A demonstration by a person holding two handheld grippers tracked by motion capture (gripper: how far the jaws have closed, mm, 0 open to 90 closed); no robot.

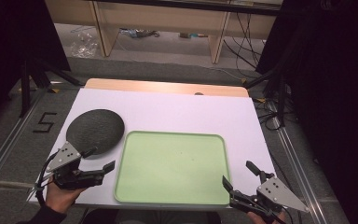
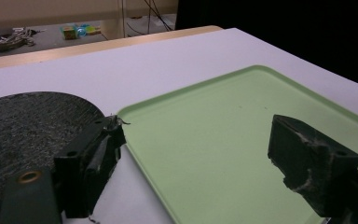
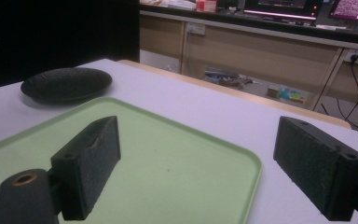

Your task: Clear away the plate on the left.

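Observation:
A pale green tray (image 1: 130, 186) lies empty at the front middle of the white table top. A dark round plate (image 1: 94, 130) sits just left of the tray's far corner. My left gripper (image 1: 101, 158) hovers open at the front left, between the plate and the tray's left rim, with nothing between its jaws. In the left gripper view the plate (image 2: 23, 126) is at the left and the tray (image 2: 242, 135) ahead. My right gripper (image 1: 238, 174) stands open at the tray's front right corner, empty. Its view shows the tray (image 3: 177, 163) and the plate (image 3: 66, 84) beyond.
The white board (image 1: 177, 112) rests on a wooden table whose far edge (image 1: 168, 87) shows behind it. Black stands and cables (image 1: 270, 102) crowd the floor at the right, a stand (image 1: 28, 79) at the left. Wooden furniture (image 1: 163, 23) lines the back.

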